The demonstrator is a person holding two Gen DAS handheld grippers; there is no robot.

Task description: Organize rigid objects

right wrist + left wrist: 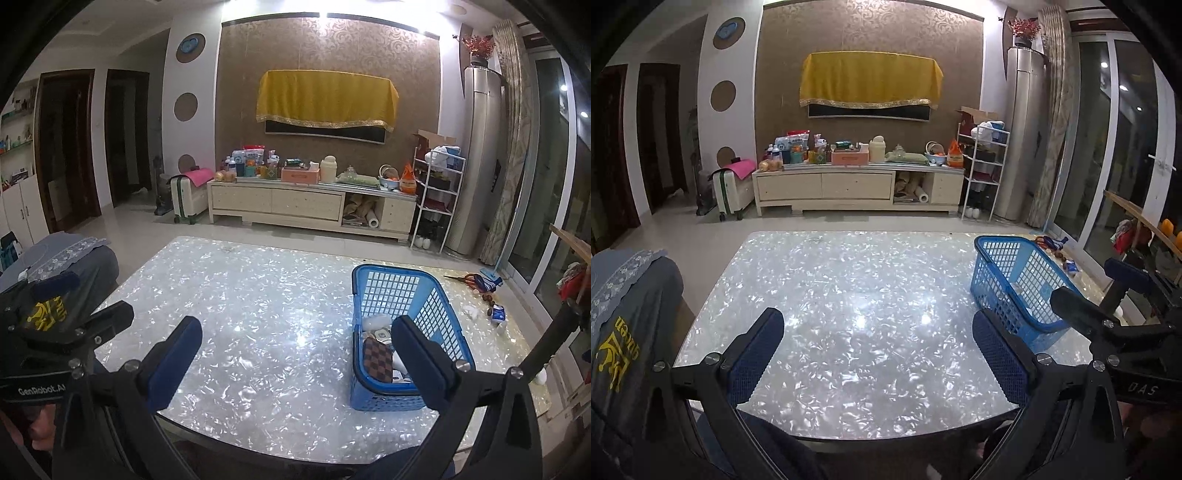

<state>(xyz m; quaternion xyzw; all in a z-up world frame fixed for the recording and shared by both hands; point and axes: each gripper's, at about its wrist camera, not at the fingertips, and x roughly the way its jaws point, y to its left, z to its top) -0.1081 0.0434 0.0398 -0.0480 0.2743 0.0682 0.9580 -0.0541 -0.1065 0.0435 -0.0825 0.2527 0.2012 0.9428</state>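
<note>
A blue plastic basket [395,295] stands on the right half of the pearly white table [258,295]. In it lie a brown checkered wallet [378,360], a small white device [380,335] and other white items. My right gripper [295,325] hovers open over the table's near edge with nothing between its fingers. Its right finger [421,354] covers part of the basket's near side. My left gripper [878,317] is open too, empty, left of the basket [1015,280]. Each view shows the other gripper at its edge: the right gripper [1097,284] and the left gripper [85,295].
Scissors [467,278], a small blue-white carton [498,314] and bits of clutter lie at the table's far right corner. A grey garment [628,295] hangs over a seat at the left. A TV cabinet [857,184] with many items stands across the floor.
</note>
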